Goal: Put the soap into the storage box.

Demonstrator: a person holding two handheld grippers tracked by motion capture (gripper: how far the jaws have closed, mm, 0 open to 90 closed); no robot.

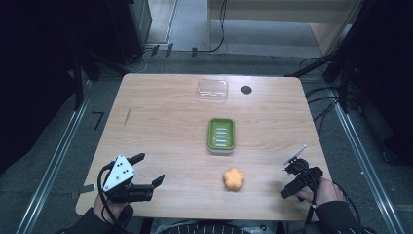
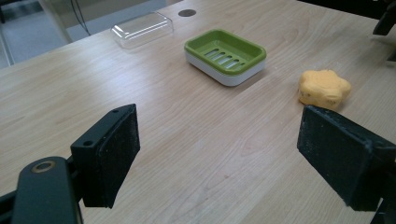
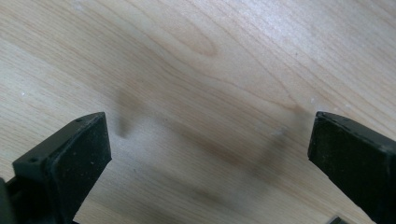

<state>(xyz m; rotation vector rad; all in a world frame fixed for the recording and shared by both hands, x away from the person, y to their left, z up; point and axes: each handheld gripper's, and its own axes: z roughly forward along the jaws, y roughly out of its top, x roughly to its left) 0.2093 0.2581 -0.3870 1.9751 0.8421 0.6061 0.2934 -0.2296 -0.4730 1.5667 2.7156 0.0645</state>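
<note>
A light wooden table (image 1: pixel 165 126) carries everything. Near its front left corner, the left tool (image 1: pixel 148 169) hovers with its jaws spread wide and nothing between them. Near the front right corner, the right tool (image 1: pixel 286 181) points down at bare wood, its jaws also wide apart and empty. A clear plastic lid (image 1: pixel 213 89) lies by the far edge. A green soap dish (image 1: pixel 221 135) sits at the middle. An orange flower-shaped soap (image 1: pixel 234 179) lies toward the front edge, between the tools.

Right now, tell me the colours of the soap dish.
The soap dish has a green slotted top on a white base, with nothing in it; the left gripper view shows this best.
</note>
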